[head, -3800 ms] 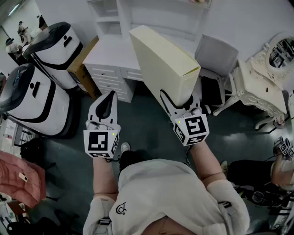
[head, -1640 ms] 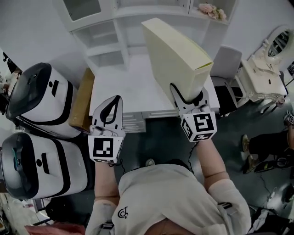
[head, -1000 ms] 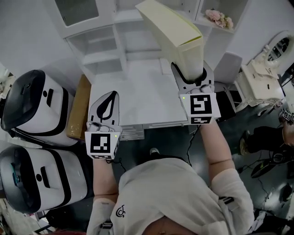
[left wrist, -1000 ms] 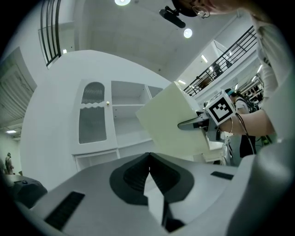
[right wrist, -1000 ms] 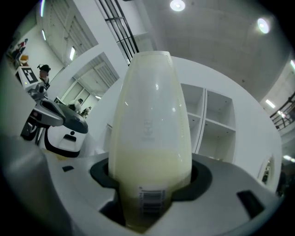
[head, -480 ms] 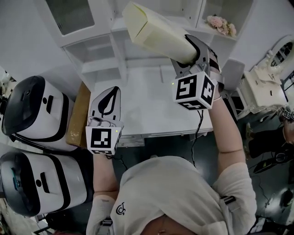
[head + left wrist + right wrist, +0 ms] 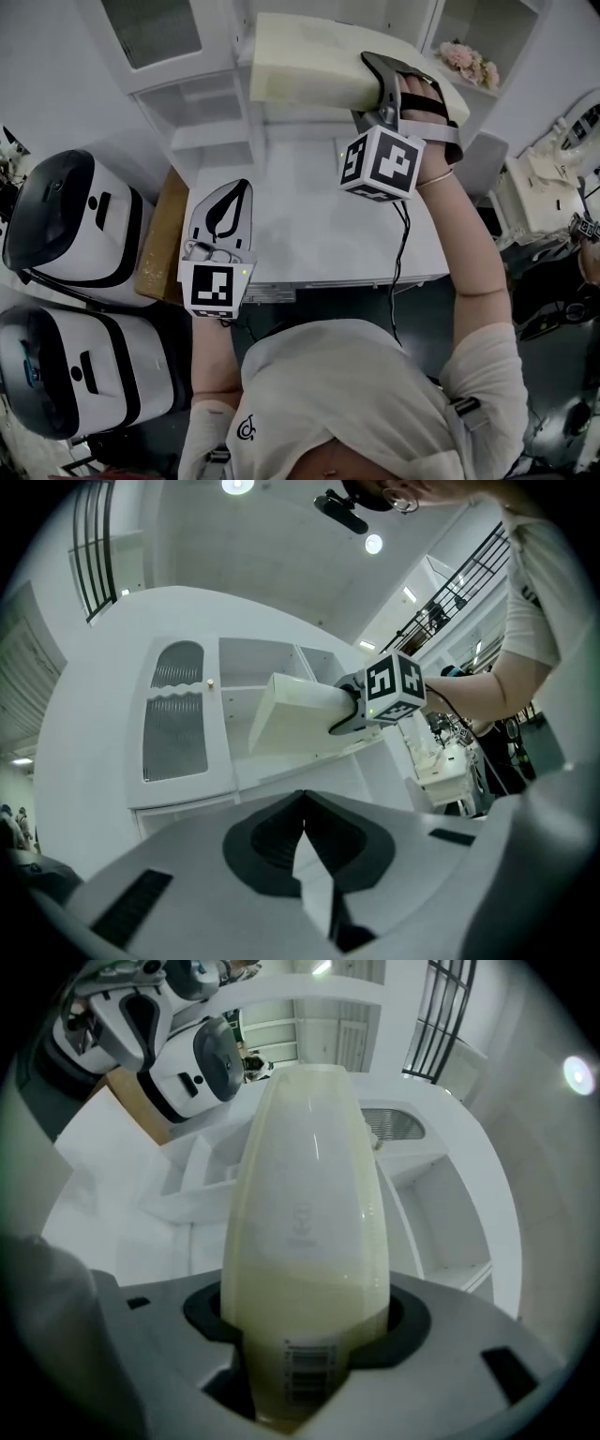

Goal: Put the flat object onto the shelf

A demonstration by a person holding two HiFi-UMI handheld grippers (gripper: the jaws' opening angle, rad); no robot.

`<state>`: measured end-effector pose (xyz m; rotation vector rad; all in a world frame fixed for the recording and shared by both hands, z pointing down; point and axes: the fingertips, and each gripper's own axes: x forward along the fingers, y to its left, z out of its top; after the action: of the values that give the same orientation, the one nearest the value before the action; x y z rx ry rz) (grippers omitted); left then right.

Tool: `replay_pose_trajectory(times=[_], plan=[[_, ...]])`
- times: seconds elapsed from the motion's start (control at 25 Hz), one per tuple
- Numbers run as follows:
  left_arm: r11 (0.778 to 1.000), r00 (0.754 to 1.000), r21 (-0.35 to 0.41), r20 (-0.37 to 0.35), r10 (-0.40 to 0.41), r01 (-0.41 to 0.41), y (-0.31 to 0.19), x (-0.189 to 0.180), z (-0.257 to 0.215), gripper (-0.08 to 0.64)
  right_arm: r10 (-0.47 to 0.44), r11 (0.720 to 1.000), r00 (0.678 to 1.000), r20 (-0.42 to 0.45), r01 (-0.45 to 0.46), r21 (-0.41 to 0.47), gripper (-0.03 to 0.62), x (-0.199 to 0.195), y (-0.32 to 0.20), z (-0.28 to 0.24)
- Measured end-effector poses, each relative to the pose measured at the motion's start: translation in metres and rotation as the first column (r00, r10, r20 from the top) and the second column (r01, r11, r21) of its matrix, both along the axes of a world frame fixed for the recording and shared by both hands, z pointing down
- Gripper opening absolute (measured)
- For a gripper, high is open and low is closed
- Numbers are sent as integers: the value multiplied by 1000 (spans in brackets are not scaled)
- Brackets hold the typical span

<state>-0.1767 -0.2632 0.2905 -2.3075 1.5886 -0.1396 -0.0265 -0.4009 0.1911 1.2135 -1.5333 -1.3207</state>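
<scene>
A flat pale-yellow box (image 7: 314, 70) lies tilted on its side, raised in front of the white shelf unit (image 7: 211, 98) at the back of the desk. My right gripper (image 7: 382, 94) is shut on the box's near end; in the right gripper view the box (image 7: 305, 1222) fills the space between the jaws, with a barcode at the bottom. In the left gripper view the box (image 7: 295, 726) sits level with the middle shelves. My left gripper (image 7: 223, 211) hovers over the desk's left part, its jaws closed together on nothing.
A white desk (image 7: 309, 230) stands under the shelf unit, with a glass-door cabinet (image 7: 150, 33) at the upper left. Pink flowers (image 7: 473, 64) sit in a right-hand shelf compartment. Two white-and-black machines (image 7: 66, 225) and a brown cardboard box (image 7: 155, 244) stand to the left.
The right gripper has lifted the box and turned it from standing nearly upright to lying sideways, moving it leftward toward the shelf openings. The left gripper has stayed almost still.
</scene>
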Motion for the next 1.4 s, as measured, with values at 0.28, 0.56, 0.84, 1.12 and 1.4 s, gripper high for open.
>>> replay_pose_trajectory(times=[0.28,0.56,0.84,1.12,1.4], plan=[[999,1000,-40,2,17,-17,-26,-33,9,14,48,999,992,-118,-46,14,284,-29,-42,14],[998,999,-57,-15,36,-37,-53,-62,13,14,71,997,977,-201,-75,-13,287,-51,-72,36],[996,997,-61,-38,61,-64,-70,-70,17,14,4,997,979,-205,-19,-73,323,-58,-103,51],[993,994,-95,-87,67,-75,-82,-74,35,14,-24,983,980,-197,-13,-185,359,-64,-132,65],[992,989,-94,-127,72,-84,-92,-80,40,14,-23,958,980,-197,-35,-285,437,-74,-169,78]])
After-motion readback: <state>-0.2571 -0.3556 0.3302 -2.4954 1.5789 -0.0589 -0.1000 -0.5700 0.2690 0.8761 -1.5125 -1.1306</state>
